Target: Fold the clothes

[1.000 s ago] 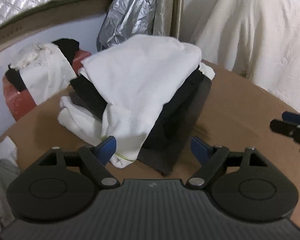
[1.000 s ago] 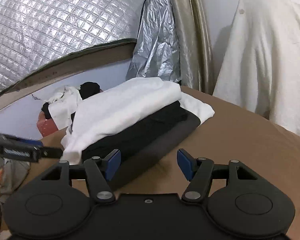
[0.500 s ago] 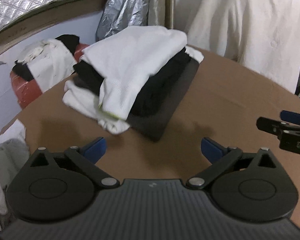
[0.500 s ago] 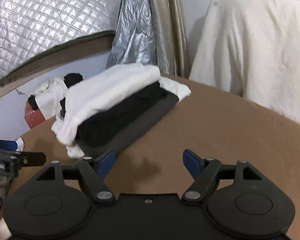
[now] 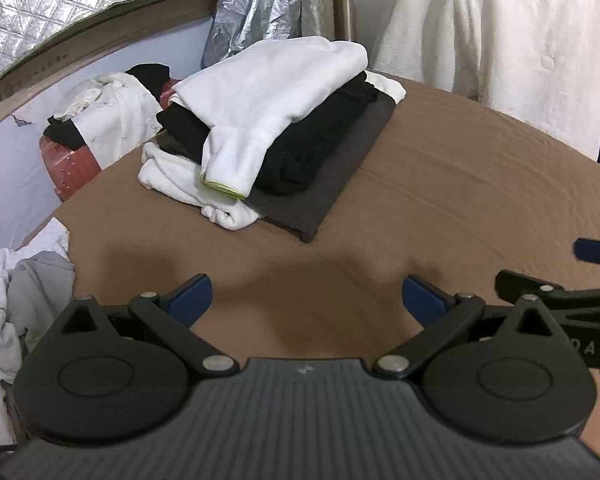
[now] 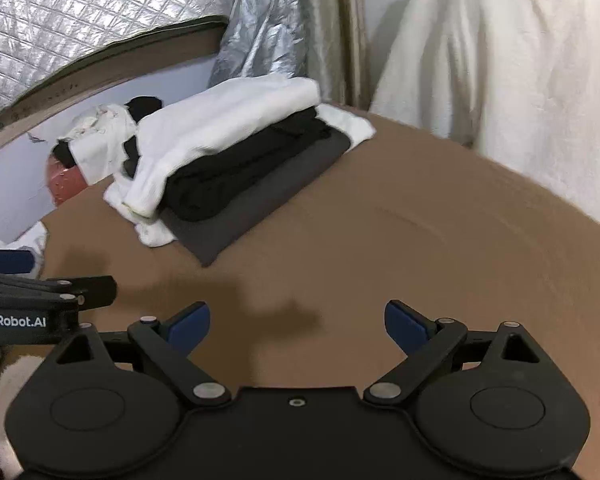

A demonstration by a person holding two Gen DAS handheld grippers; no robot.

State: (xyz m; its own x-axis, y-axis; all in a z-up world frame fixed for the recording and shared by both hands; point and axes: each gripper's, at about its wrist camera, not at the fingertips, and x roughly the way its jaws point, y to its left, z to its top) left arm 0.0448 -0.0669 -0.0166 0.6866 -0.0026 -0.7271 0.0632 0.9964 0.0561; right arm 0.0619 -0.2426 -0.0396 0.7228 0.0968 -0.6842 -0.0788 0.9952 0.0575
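Note:
A stack of folded clothes [image 5: 284, 128] [image 6: 236, 160] lies at the far left of the brown table [image 5: 440, 184] [image 6: 400, 240]. A white garment [image 5: 268, 92] tops it, over black and dark grey ones and a white piece at the bottom. My left gripper [image 5: 306, 298] hangs open and empty over bare table, well short of the stack. Its side shows at the left edge of the right wrist view as the left gripper [image 6: 48, 292]. My right gripper [image 6: 298, 322] is also open and empty, apart from the stack, and appears as the right gripper [image 5: 560, 280] at the other view's right edge.
A red basket [image 5: 72, 160] with unfolded white and black clothes stands behind the table's left edge. More loose white and grey clothes [image 5: 24, 300] pile at the near left. A cream sheet [image 5: 500, 40] drapes something at the back right. Quilted silver foil [image 6: 80, 20] covers the wall.
Both grippers have drawn back from the folded stack, which now sits farther away. Both stay open and empty; the stack has not moved on the table.

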